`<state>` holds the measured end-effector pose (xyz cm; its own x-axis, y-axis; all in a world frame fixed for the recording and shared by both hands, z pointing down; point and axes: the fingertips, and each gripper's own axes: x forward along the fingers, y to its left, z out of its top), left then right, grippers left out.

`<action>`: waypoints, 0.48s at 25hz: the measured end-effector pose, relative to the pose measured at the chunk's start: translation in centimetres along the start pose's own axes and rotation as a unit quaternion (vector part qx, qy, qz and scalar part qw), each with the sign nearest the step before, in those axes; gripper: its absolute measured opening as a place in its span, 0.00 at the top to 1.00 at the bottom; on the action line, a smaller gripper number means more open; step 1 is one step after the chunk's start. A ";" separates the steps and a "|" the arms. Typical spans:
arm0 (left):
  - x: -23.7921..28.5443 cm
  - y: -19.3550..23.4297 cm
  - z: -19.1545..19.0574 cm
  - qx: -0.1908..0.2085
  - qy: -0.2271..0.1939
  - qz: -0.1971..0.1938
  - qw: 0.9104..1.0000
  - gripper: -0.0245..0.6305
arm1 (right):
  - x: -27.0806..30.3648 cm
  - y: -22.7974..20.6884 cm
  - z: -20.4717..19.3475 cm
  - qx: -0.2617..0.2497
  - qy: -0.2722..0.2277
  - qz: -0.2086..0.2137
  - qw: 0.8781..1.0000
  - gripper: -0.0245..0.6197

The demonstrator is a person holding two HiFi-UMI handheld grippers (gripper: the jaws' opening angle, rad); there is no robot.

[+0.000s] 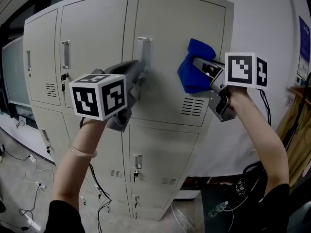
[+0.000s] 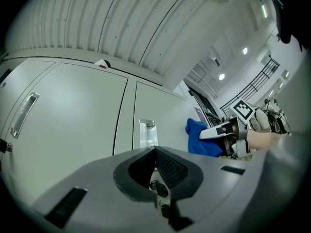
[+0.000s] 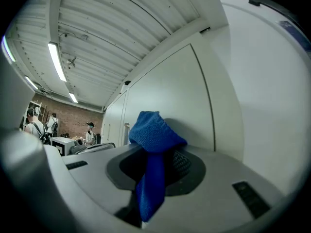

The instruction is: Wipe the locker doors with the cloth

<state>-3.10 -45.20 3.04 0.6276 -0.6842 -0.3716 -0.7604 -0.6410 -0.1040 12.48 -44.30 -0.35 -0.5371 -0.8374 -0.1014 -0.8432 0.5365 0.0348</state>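
Left gripper (image 1: 138, 77): your left jaws are clenched together with nothing between them, their tips just beside the door handle (image 1: 144, 50).
Right gripper (image 1: 198, 63): your right jaws are grasping the blue cloth (image 1: 192, 74).
Cloth at the jaws: a bunched end sticks out past the tips, and a tail hangs down between the jaws towards the camera.
Cloth on the locker: it sits up against the upper right door (image 1: 167, 28), to the right of the handle and above the vent slots (image 1: 193, 107).
Only in the left gripper view: your other gripper seen from the side, with the cloth in front of it.
Only in the right gripper view: the hanging tail, and people (image 3: 90, 132) far off by a brick wall (image 3: 73, 118).
Only in the head view: both marker cubes, your forearms and the lower doors.
Count: one cloth, two grippers, three doors in the top row.
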 end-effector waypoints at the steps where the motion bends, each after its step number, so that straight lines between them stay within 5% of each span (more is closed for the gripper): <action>1: 0.0 0.0 -0.1 0.002 -0.001 -0.002 1.000 0.95 | -0.4 -0.5 0.0 0.002 -0.001 -0.004 1.000 0.83; 12: 0.1 0.6 -1.2 0.021 0.009 -0.015 1.000 0.95 | -4.3 -4.7 0.5 0.012 -0.013 -0.042 0.999 0.83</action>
<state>-3.24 -46.06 4.07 0.6530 -0.6709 -0.3513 -0.7471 -0.6466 -0.1539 18.80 -43.15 -0.57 -0.4635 -0.8767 -0.1291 -0.8842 0.4672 0.0020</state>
